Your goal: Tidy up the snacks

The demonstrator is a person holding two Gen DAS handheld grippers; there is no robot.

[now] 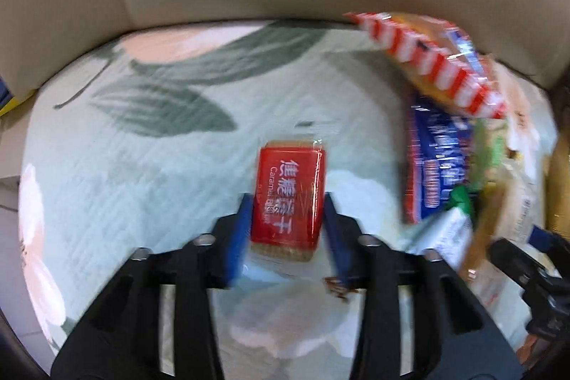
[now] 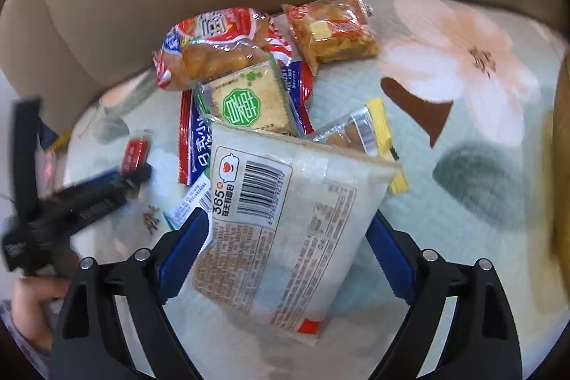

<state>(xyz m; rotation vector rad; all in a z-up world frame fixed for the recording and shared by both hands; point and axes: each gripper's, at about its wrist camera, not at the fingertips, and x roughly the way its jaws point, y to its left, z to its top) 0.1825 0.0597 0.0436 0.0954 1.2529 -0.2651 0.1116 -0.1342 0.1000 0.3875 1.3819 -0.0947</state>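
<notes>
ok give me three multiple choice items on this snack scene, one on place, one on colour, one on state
1. Where does the green-label cracker pack lie?
A. in the pile, above the big white bread bag
B. alone on the floral cloth
C. in the left gripper

2. What colour is the caramel biscuit pack?
A. yellow
B. red
C. green

3. What does the right gripper have between its fingers?
A. nothing
B. the caramel biscuit pack
C. the big white bread bag

Answers: 1 A, it rests among the wrappers just past the bag's top edge. 2 B, its wrapper is red. 3 C, blue fingers flank the bag.
</notes>
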